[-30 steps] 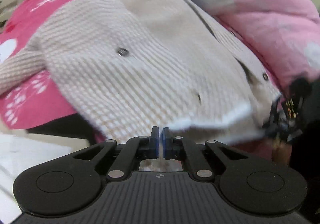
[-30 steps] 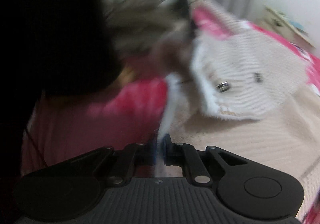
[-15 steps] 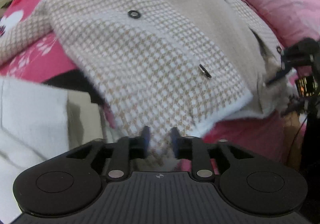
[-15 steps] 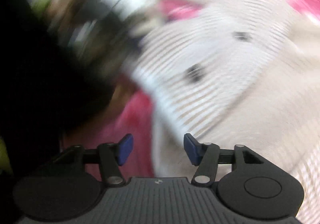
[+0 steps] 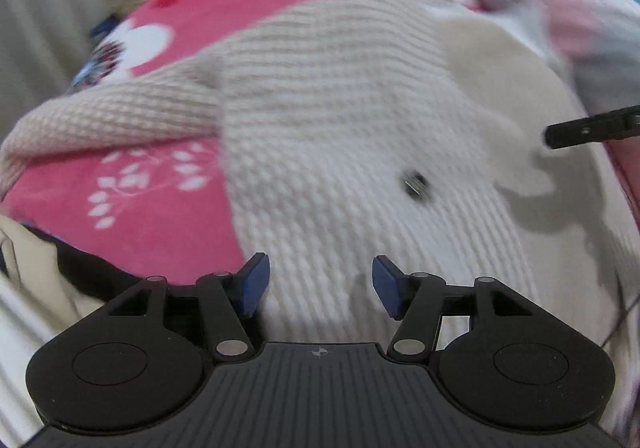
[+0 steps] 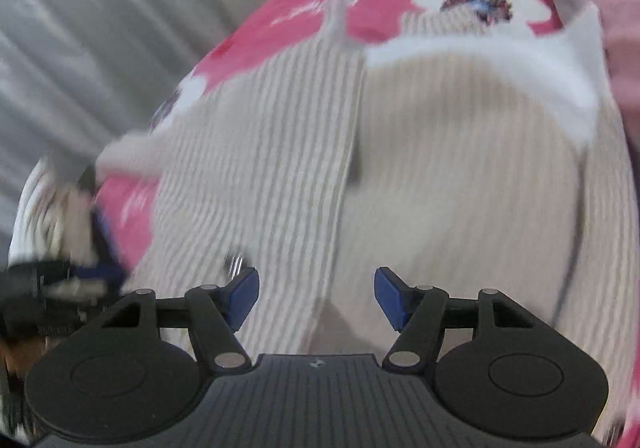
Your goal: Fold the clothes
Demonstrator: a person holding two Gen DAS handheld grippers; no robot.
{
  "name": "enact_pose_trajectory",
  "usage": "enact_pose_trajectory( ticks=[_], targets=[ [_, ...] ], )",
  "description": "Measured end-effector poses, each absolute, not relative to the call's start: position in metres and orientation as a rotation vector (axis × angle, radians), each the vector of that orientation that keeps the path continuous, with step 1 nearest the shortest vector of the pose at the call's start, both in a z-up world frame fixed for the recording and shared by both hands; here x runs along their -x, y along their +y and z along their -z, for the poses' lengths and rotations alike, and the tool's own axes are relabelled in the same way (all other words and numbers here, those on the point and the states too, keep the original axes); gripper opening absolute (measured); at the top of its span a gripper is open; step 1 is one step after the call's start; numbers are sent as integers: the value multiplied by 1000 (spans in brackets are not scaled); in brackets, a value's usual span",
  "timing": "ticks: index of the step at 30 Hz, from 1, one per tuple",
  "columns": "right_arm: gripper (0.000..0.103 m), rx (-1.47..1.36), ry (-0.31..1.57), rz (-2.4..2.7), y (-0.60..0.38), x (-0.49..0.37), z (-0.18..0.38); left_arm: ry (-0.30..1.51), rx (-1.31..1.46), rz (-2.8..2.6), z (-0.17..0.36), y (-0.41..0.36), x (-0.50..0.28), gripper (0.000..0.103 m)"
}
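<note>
Both grippers spread wide, empty, over knit cardigan.
Left gripper nearest near hem; sleeve trailing left; right gripper above ribbed body panel.

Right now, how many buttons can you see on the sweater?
1 clear: a dark button mid-front of the cream sweater. A blurry glint near the right gripper's left finger may be another; more may be hidden.

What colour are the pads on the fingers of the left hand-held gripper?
Blue pads on black fingers, clearest in the left wrist view.
</note>
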State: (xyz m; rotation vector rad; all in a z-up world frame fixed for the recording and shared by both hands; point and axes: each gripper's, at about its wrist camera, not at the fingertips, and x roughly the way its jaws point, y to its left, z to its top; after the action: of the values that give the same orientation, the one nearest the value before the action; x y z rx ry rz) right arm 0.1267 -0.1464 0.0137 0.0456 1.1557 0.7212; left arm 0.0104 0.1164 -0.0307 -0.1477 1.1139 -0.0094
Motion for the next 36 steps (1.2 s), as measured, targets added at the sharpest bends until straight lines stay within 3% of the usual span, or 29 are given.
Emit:
enact_pose_trajectory(
  ticks=[10, 18, 20, 21, 22, 23, 29, 31, 32, 33, 34, 36],
  targets=[
    [79, -456, 1089, -667, -116, -252, -12, 1114, 264, -131, 60, 128, -46, 57],
    [80, -457, 1189, -608, -46, -340, -8, 1115, 270, -106, 71, 133, -49, 57],
    [68, -418, 1202, -629, -28, -345, 0, 1113, 277, -102, 72, 135, -47, 57],
    [52, -376, 1213, -630, -21, -346, 6, 1110, 280, -99, 73, 136, -46, 58],
    [21, -335, 1224, -630, -14, -346, 11, 1109, 283, -98, 74, 136, -47, 58],
    [9, -333, 1208, -646, -13, -344, 12, 1107, 285, -98, 74, 136, -46, 58],
    [10, -595, 787, -959, -93, -290, -15, 1092, 280, -74, 76, 138, -41, 58],
    [13, -516, 845, -857, -113, -286, 4, 1098, 281, -66, 76, 139, -41, 58],
    [19, -404, 948, -739, -116, -292, 23, 1101, 276, -63, 76, 139, -41, 58],
    [33, -301, 1054, -612, -118, -299, 42, 1103, 271, -61, 77, 138, -41, 58],
    [24, -239, 1142, -517, -120, -305, 58, 1102, 265, -60, 76, 137, -41, 58],
    [27, -292, 1159, -500, -132, -308, 60, 1102, 248, -57, 77, 134, -41, 58]
  ],
)
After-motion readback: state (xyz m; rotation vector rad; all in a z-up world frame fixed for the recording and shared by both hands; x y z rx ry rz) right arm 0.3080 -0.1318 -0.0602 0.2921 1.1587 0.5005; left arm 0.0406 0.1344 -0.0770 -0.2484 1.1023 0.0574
